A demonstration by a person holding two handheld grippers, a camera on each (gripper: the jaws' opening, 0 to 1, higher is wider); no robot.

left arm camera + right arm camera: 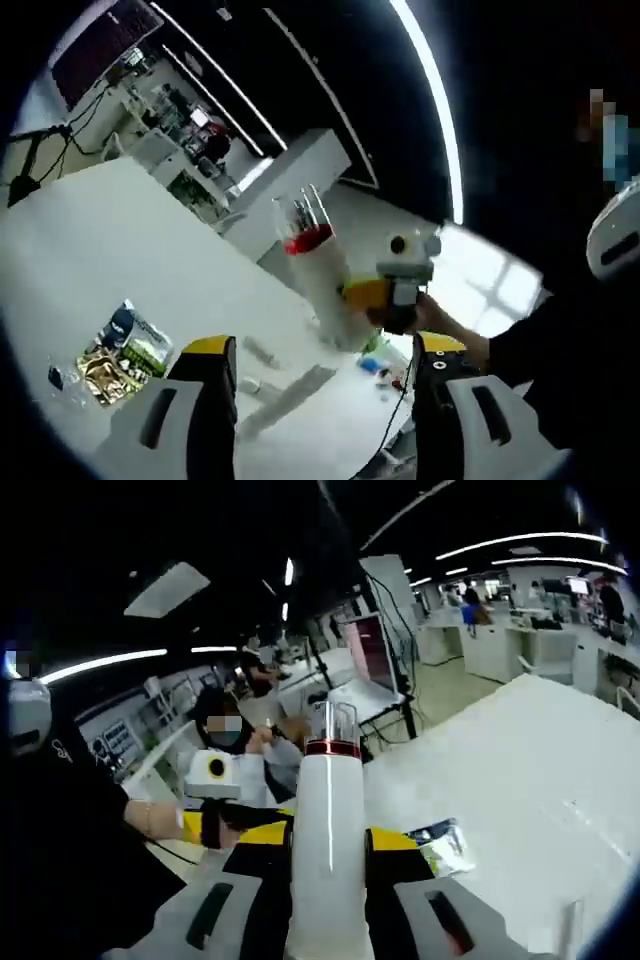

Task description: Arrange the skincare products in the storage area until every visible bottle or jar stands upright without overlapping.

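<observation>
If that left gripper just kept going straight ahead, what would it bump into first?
Probably the white table: the open left gripper points across it, empty. The white bottle in the right gripper lies just beyond and may come first; depth is unclear.

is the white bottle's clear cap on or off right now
On. The clear cap sits atop the red band of the white bottle, which the right gripper clamps between its jaws.
</observation>
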